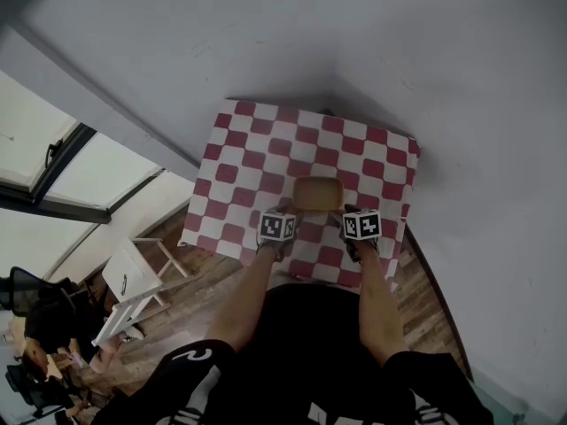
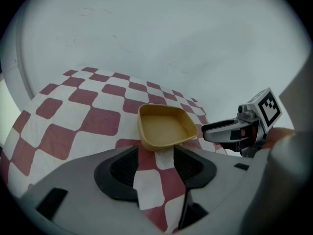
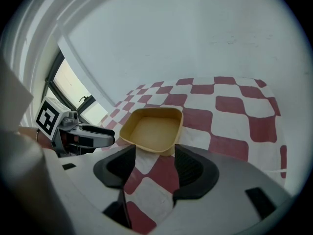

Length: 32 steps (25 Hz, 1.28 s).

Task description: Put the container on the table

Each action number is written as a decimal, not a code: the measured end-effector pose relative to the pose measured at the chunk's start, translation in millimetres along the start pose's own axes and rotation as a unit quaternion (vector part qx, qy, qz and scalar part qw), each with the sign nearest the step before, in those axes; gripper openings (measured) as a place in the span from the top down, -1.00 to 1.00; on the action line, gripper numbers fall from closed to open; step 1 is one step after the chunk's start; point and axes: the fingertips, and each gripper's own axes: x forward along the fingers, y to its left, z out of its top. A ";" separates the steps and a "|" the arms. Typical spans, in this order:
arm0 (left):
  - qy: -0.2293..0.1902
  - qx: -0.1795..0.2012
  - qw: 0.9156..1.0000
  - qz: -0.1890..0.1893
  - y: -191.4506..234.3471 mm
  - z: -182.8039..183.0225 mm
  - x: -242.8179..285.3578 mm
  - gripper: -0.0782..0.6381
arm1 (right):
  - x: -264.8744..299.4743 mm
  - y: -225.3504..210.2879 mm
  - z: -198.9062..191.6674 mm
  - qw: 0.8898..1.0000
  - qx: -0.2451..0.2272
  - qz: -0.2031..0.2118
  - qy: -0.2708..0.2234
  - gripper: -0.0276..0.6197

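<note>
A shallow yellow square container [image 1: 318, 193] sits flat on the table's red-and-white checked cloth [image 1: 257, 158], near the front edge. My left gripper [image 1: 285, 212] is at its near left corner and my right gripper [image 1: 353, 211] at its near right corner. In the left gripper view the container [image 2: 164, 129] lies just ahead of the open jaws of the left gripper [image 2: 155, 154], with cloth showing between them. The right gripper view shows the same: the container [image 3: 152, 129] lies just beyond the open right gripper [image 3: 154, 154]. Neither gripper's pads press on it.
The table stands in a corner of white walls [image 1: 425, 51]. A window [image 1: 53, 166] is at the left. A white stool [image 1: 133, 277] stands on the wooden floor [image 1: 190, 277] left of the person. The table's front edge is right under both grippers.
</note>
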 end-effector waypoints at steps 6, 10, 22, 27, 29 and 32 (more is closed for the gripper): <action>-0.047 -0.013 0.999 -0.009 -1.0 27.2 -19.2 0.15 | -13.3 0.6 8.6 1.000 -0.004 -0.006 -0.028 0.10; -0.071 -0.017 0.997 -0.016 -4.4 43.7 -31.9 0.16 | -26.6 -5.5 21.5 0.999 -0.012 -0.013 -0.049 0.13; -0.125 0.019 0.991 -0.034 -12.7 91.1 -66.0 0.25 | -59.8 -10.5 64.3 0.993 -0.032 -0.029 -0.112 0.30; -0.155 0.037 0.987 -0.037 -25.1 118.2 -79.2 0.33 | -74.1 -9.0 80.1 0.989 -0.045 -0.034 -0.133 0.39; -0.165 0.045 0.984 -0.041 -31.2 126.9 -83.5 0.40 | -81.5 -8.4 87.0 0.988 -0.051 -0.036 -0.144 0.44; -0.181 0.058 0.981 -0.049 -40.9 138.6 -90.4 0.49 | -92.6 -7.3 96.6 0.985 -0.057 -0.040 -0.159 0.49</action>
